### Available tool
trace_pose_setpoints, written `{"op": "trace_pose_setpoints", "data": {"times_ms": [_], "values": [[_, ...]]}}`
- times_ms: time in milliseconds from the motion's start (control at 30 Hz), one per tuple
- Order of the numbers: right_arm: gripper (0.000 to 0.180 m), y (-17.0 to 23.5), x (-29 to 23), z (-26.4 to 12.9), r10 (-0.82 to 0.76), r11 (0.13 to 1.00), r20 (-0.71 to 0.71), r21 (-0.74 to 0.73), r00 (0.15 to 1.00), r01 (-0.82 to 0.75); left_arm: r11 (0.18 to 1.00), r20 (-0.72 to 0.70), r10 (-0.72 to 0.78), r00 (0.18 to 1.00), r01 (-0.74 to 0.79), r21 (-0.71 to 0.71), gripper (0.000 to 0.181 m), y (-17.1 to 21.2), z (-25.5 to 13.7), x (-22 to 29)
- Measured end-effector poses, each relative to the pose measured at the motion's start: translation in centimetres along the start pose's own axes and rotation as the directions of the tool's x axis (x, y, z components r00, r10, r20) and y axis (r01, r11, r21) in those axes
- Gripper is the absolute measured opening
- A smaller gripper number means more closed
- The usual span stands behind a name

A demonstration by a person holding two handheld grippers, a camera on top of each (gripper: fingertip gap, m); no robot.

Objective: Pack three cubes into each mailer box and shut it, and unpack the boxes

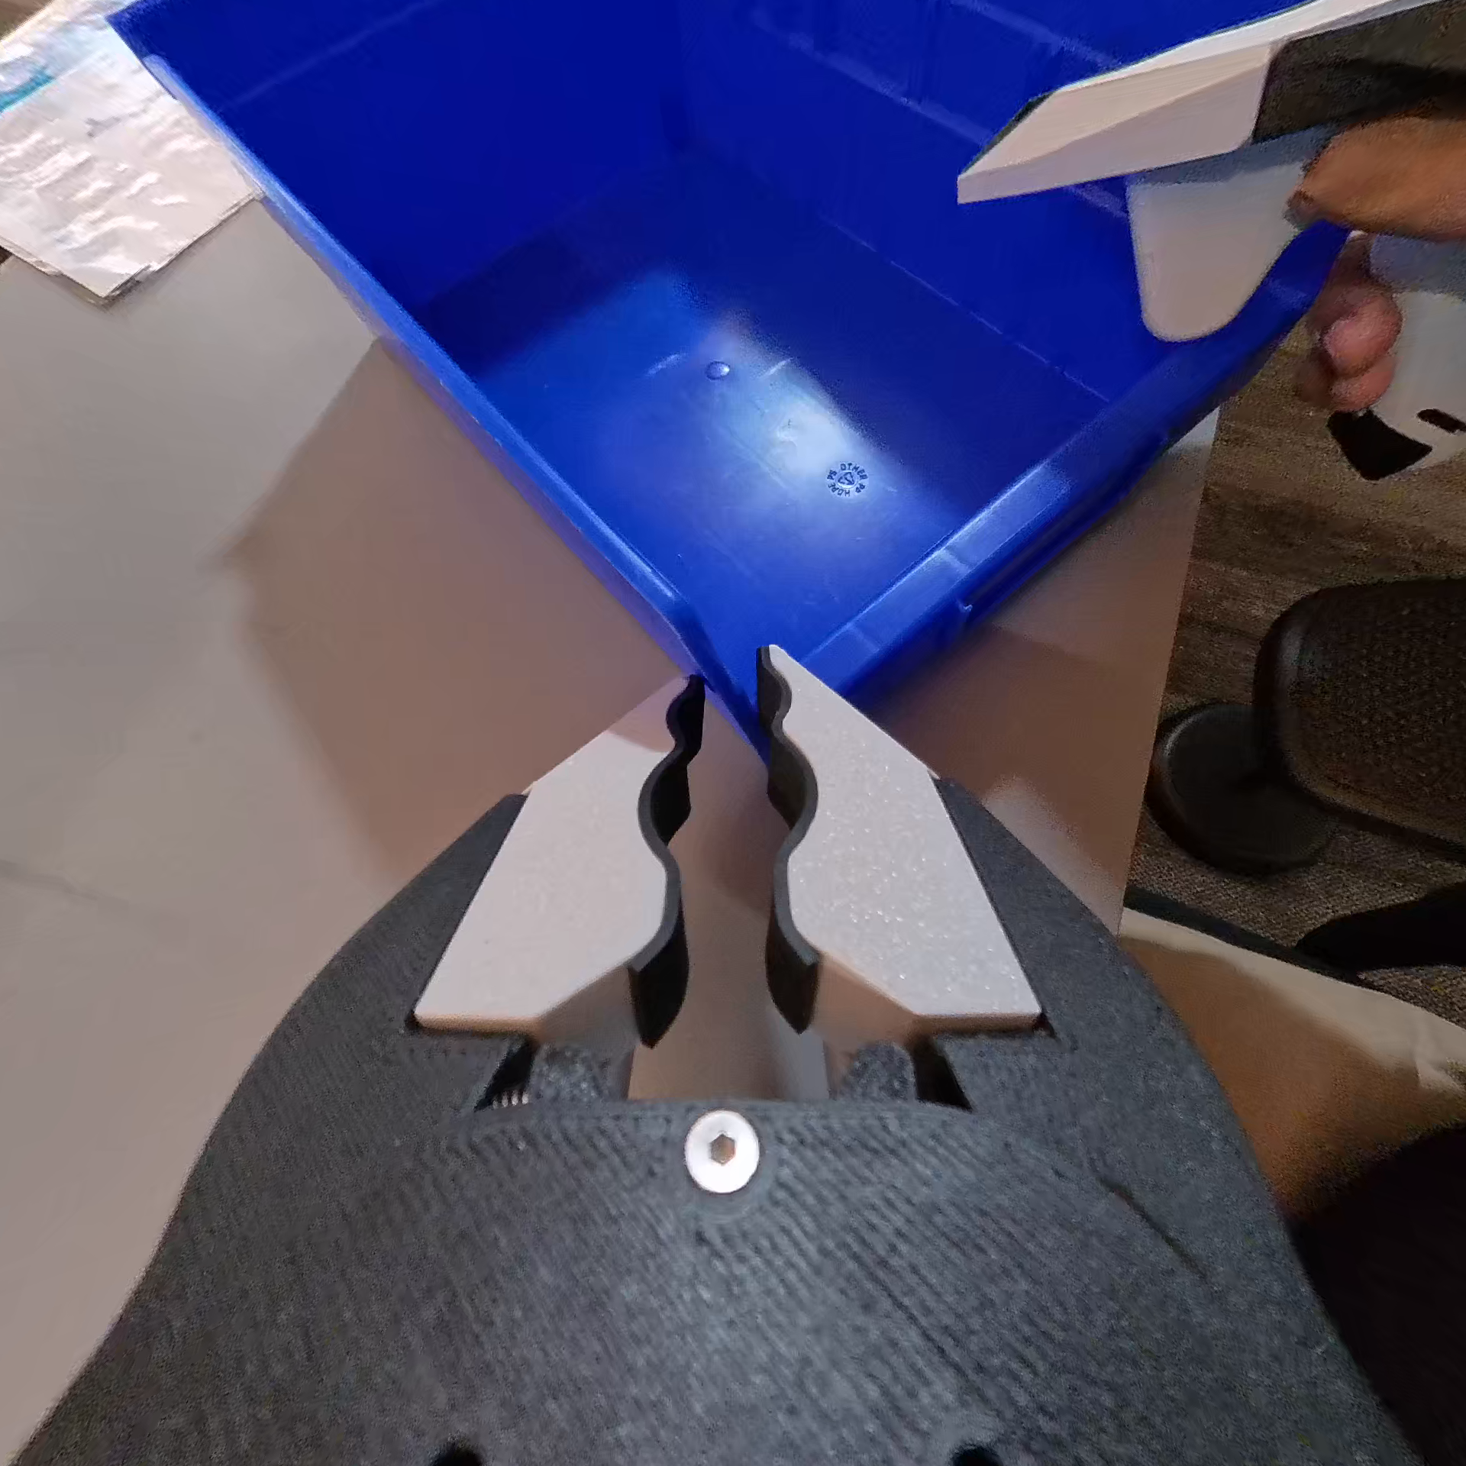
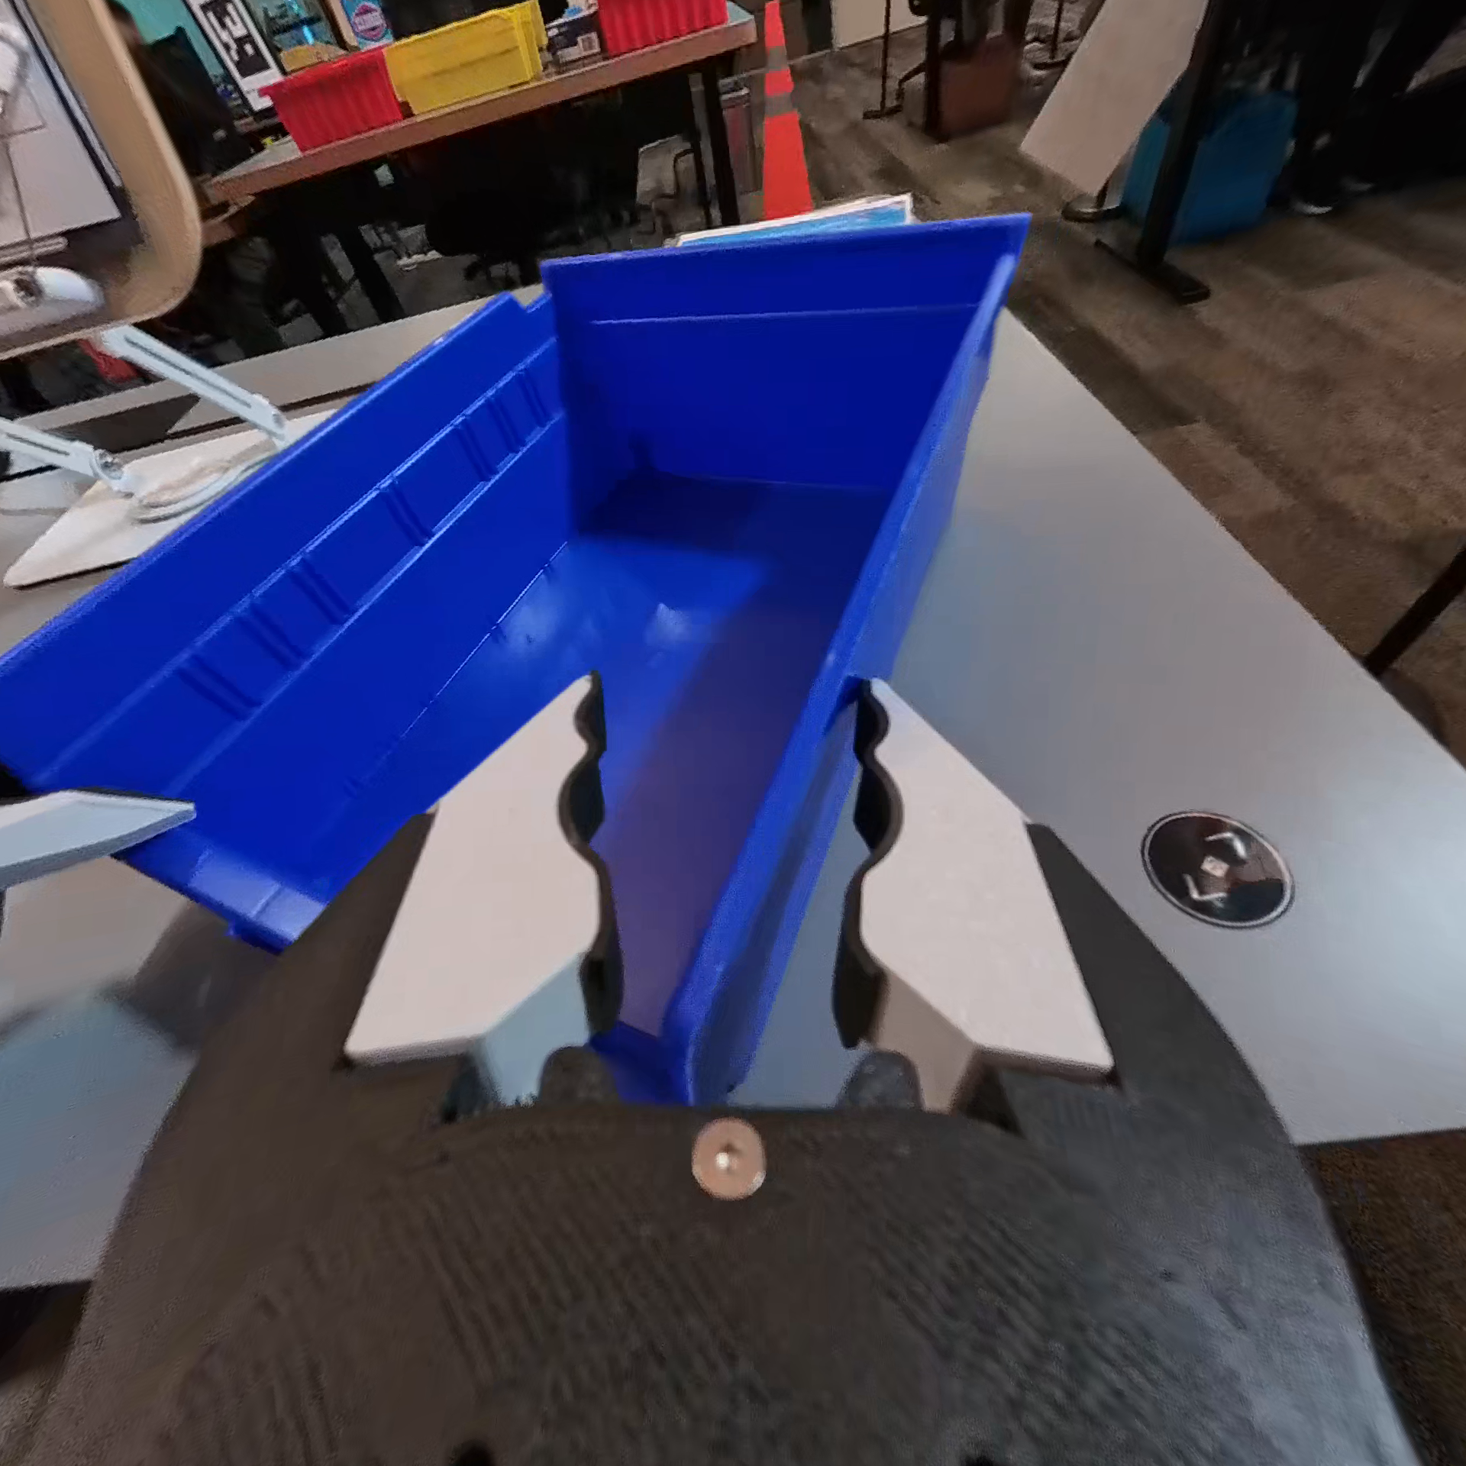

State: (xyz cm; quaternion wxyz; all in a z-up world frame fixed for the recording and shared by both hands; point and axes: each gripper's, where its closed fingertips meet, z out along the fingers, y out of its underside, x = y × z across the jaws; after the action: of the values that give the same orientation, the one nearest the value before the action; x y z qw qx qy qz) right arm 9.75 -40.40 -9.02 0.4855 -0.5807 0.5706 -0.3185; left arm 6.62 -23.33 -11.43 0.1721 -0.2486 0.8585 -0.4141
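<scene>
Bin (image 2: 698,381) wall btwn right jaws, left view: inside bare

Grey table (image 2: 1111,635), carpet floor (image 2: 1190,278), wooden bench (image 2: 476,103) w/ bins, orange cone (image 2: 785,143).

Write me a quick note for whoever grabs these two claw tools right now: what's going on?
Right gripper: open, straddling a side wall of the blue bin.
Left gripper: tips at the bin's corner; grip unclear.
Bin: empty, on the grey table.
No cubes or boxes in view, so progress can't be judged; find them first.
</scene>
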Motion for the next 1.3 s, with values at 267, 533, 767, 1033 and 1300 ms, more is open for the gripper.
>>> {"op": "trace_pose_setpoints", "data": {"times_ms": [267, 533, 767, 1033, 1300], "values": [[0.019, -0.5, 2.3, 1.7, -0.129, 0.991, -0.107, -0.031, 0.986, 0.127, 1.0, 0.051, -0.012, 0.999, 0.011, 0.011, 0.022, -0.5, -0.2, 0.0], [0.006, -2.1, 5.1, 5.3, -0.174, 0.984, -0.131, -0.064, 0.976, 0.167, 0.996, 0.185, 0.086, 0.979, -0.089, 0.007, 0.045, 0.5, -5.7, -3.2], [0.005, -3.4, 7.5, 7.7, -0.175, 0.983, -0.053, -0.067, 0.983, 0.172, 1.0, 0.318, 0.027, 0.948, -0.031, 0.005, 0.044, 4.6, -12.2, -7.4], [0.005, -3.4, 7.8, 7.6, -0.205, 0.975, 0.019, -0.082, 0.979, 0.206, 0.961, 0.282, -0.277, 0.919, 0.26, 0.096, 0.043, 9.0, -15.0, -9.8], [0.005, -3.6, 8.2, 7.9, -0.206, 0.974, 0.069, -0.081, 0.976, 0.211, 0.954, 0.267, -0.3, 0.916, 0.292, 0.071, 0.042, 10.7, -13.8, -9.2]]}}
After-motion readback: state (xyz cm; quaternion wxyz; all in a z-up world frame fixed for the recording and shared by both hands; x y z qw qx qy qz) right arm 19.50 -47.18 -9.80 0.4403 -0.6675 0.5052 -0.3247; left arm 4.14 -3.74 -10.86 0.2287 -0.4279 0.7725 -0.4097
